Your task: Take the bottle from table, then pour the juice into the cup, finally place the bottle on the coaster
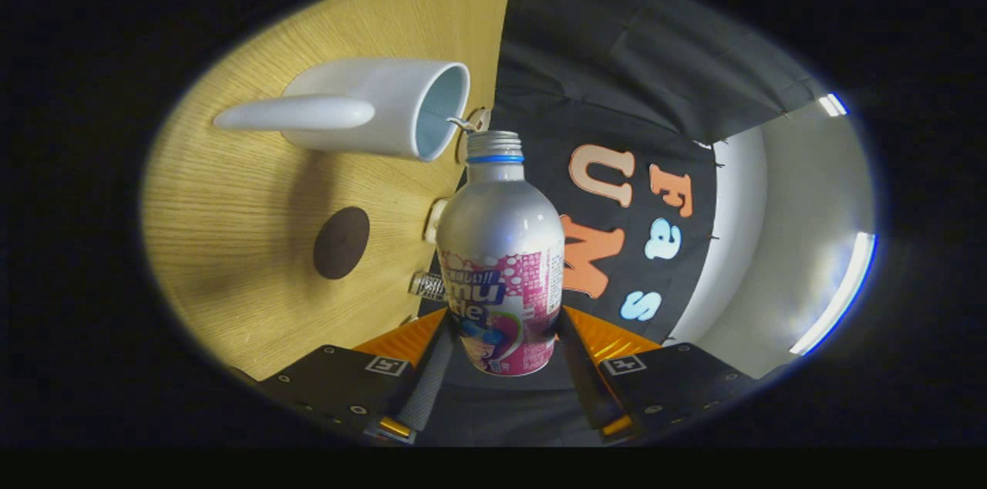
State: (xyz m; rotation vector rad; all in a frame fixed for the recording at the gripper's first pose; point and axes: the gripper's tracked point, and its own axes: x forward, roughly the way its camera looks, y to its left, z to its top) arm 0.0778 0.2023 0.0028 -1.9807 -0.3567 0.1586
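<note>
Gripper view: bottle (501, 257) held between the fingers, long axis running straight ahead from the gripper (503, 335), uncapped neck just short of the mouth of the cup (385, 115). Whole view rolled, so bottle judged tipped over toward horizontal above the table (231, 257) (pour under way or about to begin; no stream discernible). Fingers closed narrowly on the bottle's lower body, one pressing each side. Coaster (341, 242) lying on the table beside the cup, well clear of the bottle, unoccupied.
</note>
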